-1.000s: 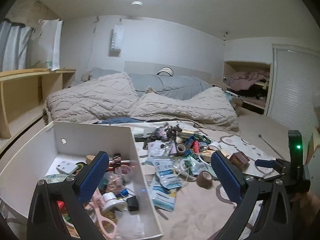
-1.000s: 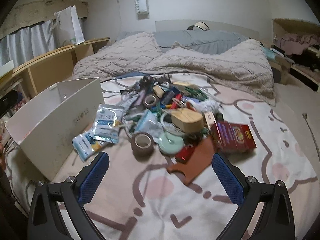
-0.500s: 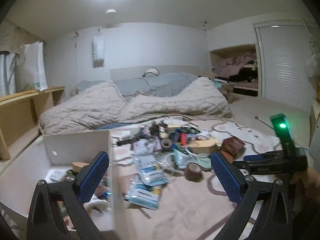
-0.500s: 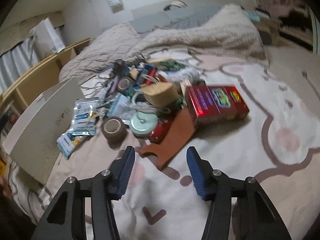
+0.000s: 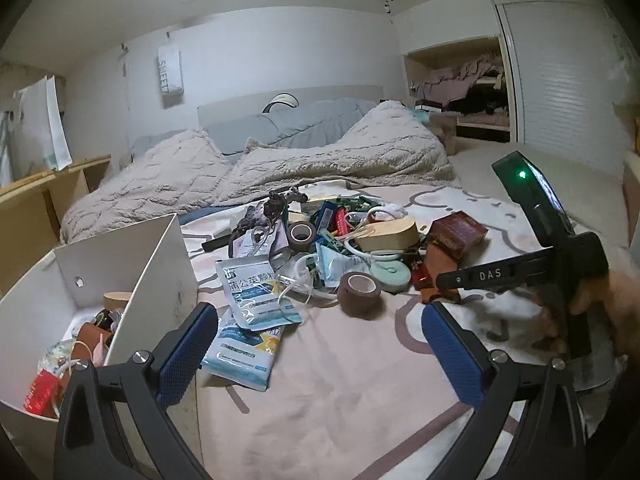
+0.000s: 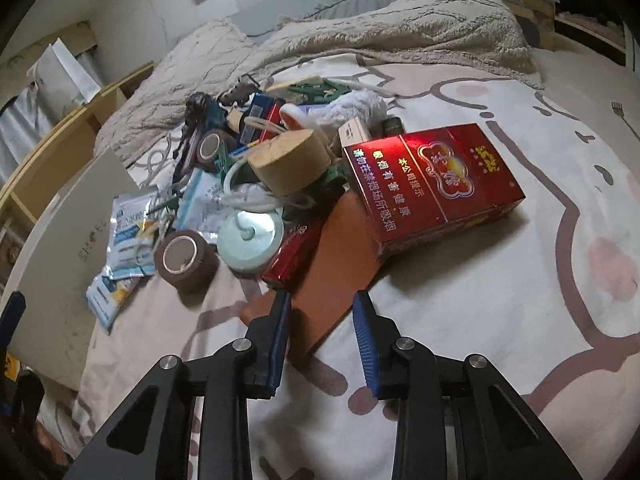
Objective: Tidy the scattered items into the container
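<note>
The right gripper has dropped toward the heap since half a second ago, and its jaws have narrowed further: they now stand only partly apart, one either side of the near end of the brown flap, not yet pinching it as far as can be told. The red box looms much larger than before, lying across the flap's far end. The left gripper has swung right and lowered a little; its jaws stay spread wide and hold nothing, hovering over the sheet beside the bin.

The heap lies in the middle of the bed: tape roll, mint disc, sachets and cork block among it. The bin's interior shows only in the left view, partly behind its wall; the things inside are a jumble, hard to name. The tangle at the back of the heap is too small and blurred to make out
</note>
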Available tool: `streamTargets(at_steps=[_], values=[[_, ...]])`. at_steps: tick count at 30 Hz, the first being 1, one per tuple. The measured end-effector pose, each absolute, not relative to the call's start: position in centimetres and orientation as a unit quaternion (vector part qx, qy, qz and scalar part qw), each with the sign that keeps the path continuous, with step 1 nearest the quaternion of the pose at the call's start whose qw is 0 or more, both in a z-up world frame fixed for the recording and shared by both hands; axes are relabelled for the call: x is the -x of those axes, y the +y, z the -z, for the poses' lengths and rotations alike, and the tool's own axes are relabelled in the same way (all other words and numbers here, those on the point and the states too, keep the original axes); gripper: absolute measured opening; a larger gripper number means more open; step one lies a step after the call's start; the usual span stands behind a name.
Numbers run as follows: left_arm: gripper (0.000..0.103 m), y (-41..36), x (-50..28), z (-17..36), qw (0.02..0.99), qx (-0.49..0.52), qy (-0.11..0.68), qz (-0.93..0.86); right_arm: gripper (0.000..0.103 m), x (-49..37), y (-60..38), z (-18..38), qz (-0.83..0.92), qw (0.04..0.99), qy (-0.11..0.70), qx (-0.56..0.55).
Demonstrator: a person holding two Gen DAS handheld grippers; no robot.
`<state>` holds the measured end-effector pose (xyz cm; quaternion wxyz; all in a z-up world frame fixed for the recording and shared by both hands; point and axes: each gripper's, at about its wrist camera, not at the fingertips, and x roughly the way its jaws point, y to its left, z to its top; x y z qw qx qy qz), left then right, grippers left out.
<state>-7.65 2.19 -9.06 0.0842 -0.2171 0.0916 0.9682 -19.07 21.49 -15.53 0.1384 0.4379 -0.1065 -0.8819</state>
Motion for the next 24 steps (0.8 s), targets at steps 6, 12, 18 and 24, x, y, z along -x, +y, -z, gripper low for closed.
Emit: streamTargets(at_steps=[6, 12, 18, 24], values=[[0.103, 2.6, 8.6, 10.1, 0.062, 0.233, 0.103, -0.965, 0.033, 18.2, 21.2, 15.6, 0.887, 0.142, -0.093, -0.43], [0.103, 2.5, 10.7, 11.2, 0.037, 0.259, 0.118, -0.958, 0.033, 18.3, 21.4, 16.0, 0.888, 0.149, -0.098, -0.424], [0.103, 1.9, 14.1, 11.5, 0.024, 0.306, 0.092, -0.947, 0.029, 18.3, 22.3, 16.2, 0.883, 0.166, -0.133, -0.417], [0.103, 1.3, 16.9, 12.7, 0.021, 0.362, 0.07, -0.929, 0.015, 18.0, 22.9, 16.3, 0.879, 0.176, -0.154, -0.415]])
